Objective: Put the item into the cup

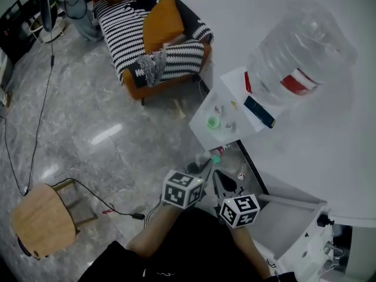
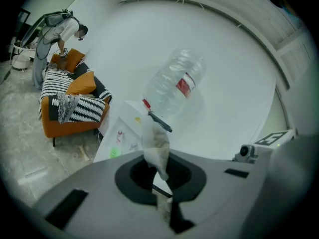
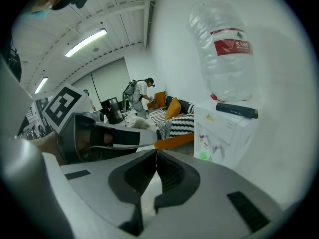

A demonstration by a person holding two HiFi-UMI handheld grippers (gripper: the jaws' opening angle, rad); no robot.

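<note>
My left gripper point(image 2: 158, 171) is shut on a small clear packet point(image 2: 155, 142) with brownish contents, which sticks up out of the jaws. In the head view it point(image 1: 202, 170) is low in the middle, beside my right gripper point(image 1: 222, 184). The right gripper point(image 3: 156, 158) is shut, its jaws meeting with nothing between them. A small green cup point(image 1: 214, 122) stands under the taps of a white water dispenser point(image 1: 200, 125), well ahead of both grippers. The cup point(image 2: 115, 152) also shows in the left gripper view, and again in the right gripper view as the cup point(image 3: 203, 156).
A large clear water bottle point(image 1: 299, 54) sits on the dispenser, with a dark flat bar point(image 1: 259, 111) beside it. An orange sofa point(image 1: 154, 37) with striped cushions stands further back. A wooden stool point(image 1: 42, 219) and cables lie on the floor to the left. A person point(image 2: 55, 36) bends by the sofa.
</note>
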